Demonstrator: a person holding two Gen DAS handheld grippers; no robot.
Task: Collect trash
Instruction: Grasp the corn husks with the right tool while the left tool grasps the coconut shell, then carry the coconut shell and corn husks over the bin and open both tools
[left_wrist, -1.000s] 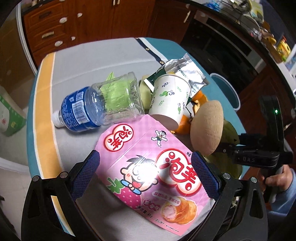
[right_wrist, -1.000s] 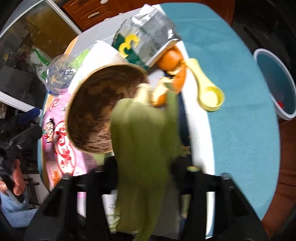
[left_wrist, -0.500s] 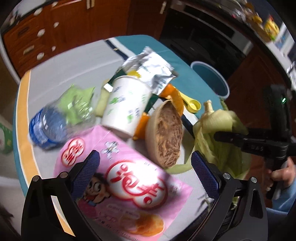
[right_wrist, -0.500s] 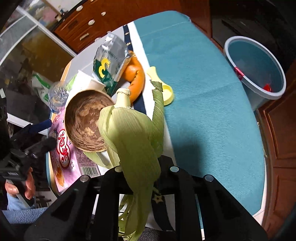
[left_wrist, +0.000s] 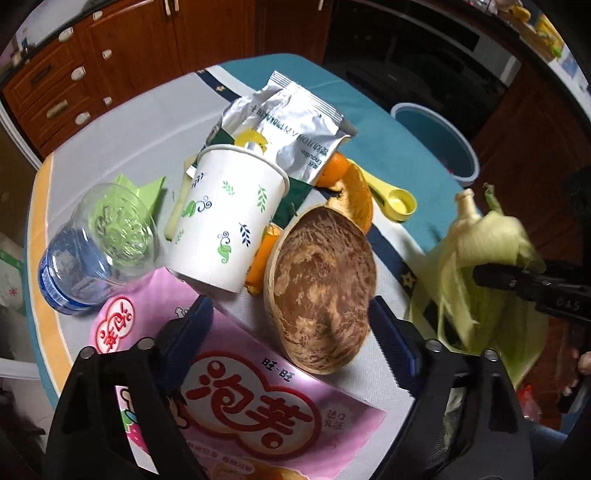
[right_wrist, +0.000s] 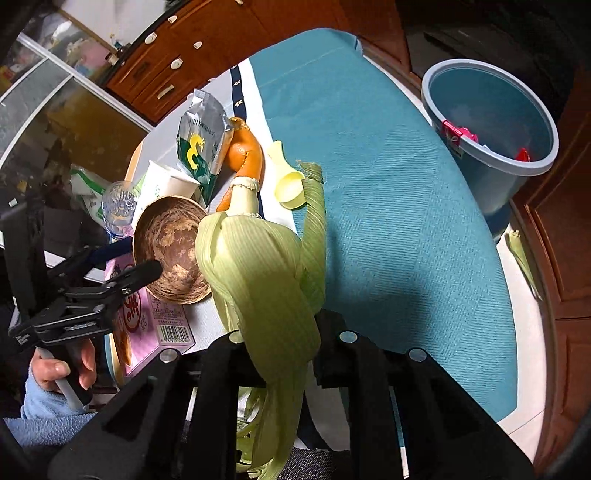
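My right gripper (right_wrist: 273, 347) is shut on a green corn husk (right_wrist: 258, 273) and holds it above the table's near edge; the husk also shows at the right of the left wrist view (left_wrist: 476, 254). My left gripper (left_wrist: 291, 332) is open and empty, over a pink snack box (left_wrist: 251, 406) and a brown coconut shell half (left_wrist: 321, 288). Behind lie a paper cup (left_wrist: 229, 218) on its side, a clear water bottle (left_wrist: 96, 243), a silver foil bag (left_wrist: 291, 122), orange peel (left_wrist: 354, 195) and a yellow scoop (left_wrist: 395, 199). A blue trash bin (right_wrist: 491, 136) stands on the floor beyond the table.
The round table carries a teal and grey cloth (right_wrist: 388, 221). Wooden cabinets (left_wrist: 92, 74) stand behind it. A piece of husk (right_wrist: 521, 254) lies on the floor near the bin. Green paper (left_wrist: 144, 188) lies behind the bottle.
My right gripper has lifted the corn husk off the pile and drawn it back toward the table edge. My left gripper has swung right, from over the pink box toward the coconut shell.
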